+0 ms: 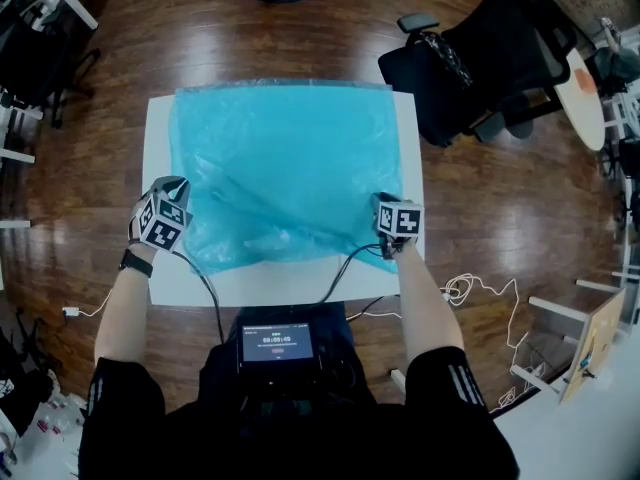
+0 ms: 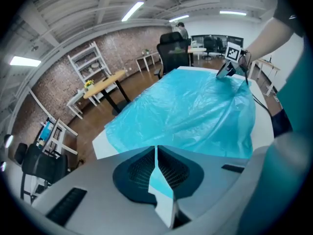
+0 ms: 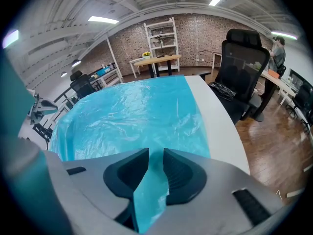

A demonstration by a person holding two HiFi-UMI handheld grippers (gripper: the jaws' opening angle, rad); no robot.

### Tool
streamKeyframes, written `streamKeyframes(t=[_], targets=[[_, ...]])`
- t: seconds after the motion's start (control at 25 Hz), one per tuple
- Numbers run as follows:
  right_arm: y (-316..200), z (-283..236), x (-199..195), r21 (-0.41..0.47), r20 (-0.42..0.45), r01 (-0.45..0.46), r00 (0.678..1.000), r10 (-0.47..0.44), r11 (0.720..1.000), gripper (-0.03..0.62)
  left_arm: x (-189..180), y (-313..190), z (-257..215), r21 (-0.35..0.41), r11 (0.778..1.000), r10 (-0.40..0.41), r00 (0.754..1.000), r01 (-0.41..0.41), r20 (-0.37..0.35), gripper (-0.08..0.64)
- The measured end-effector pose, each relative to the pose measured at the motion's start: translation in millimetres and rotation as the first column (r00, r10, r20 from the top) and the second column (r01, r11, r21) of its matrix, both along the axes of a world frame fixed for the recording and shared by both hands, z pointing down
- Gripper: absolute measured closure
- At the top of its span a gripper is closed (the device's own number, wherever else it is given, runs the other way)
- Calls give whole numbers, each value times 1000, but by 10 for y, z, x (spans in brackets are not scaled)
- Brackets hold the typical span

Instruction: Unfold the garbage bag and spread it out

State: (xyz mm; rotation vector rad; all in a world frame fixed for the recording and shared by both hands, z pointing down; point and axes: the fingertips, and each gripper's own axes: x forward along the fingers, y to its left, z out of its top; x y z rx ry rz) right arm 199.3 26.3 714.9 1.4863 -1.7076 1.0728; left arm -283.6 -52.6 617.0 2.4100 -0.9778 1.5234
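Mostly flattened, the blue garbage bag (image 1: 285, 168) lay across the white table (image 1: 290, 280), its near edge wrinkled and gathered. At the bag's 8 o'clock corner, the left hand-held gripper (image 2: 156, 150) had its jaws almost together, pinching the film. At 4 o'clock, the right hand-held gripper (image 3: 156, 154) clamped a bunched strip of the bag between wider-set jaws, with that corner drawn up off the table. A black office chair (image 1: 480, 68) stood at 2 o'clock.
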Motion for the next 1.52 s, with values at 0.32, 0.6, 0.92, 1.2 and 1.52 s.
streamKeyframes(t=[0.32, 0.6, 0.92, 1.2, 1.52], targets=[[-21, -8, 10, 0, 8, -2, 1000, 2, 1000, 471, 63, 952, 231, -193, 981, -27, 998, 16, -53, 537], [-14, 10, 7, -1, 4, 5, 1000, -5, 1000, 476, 92, 1548, 498, -333, 942, -61, 996, 38, -60, 537], [-17, 13, 12, -5, 4, 4, 1000, -4, 1000, 483, 61, 1836, 823, -419, 905, -108, 993, 78, -47, 537], [-30, 3, 9, -12, 0, 4, 1000, -4, 1000, 493, -41, 1885, 850, -453, 884, -143, 990, 120, -18, 537], [-5, 42, 37, -41, -7, 11, 1000, -11, 999, 494, -278, 2074, 943, -474, 873, -103, 994, 113, 47, 535]])
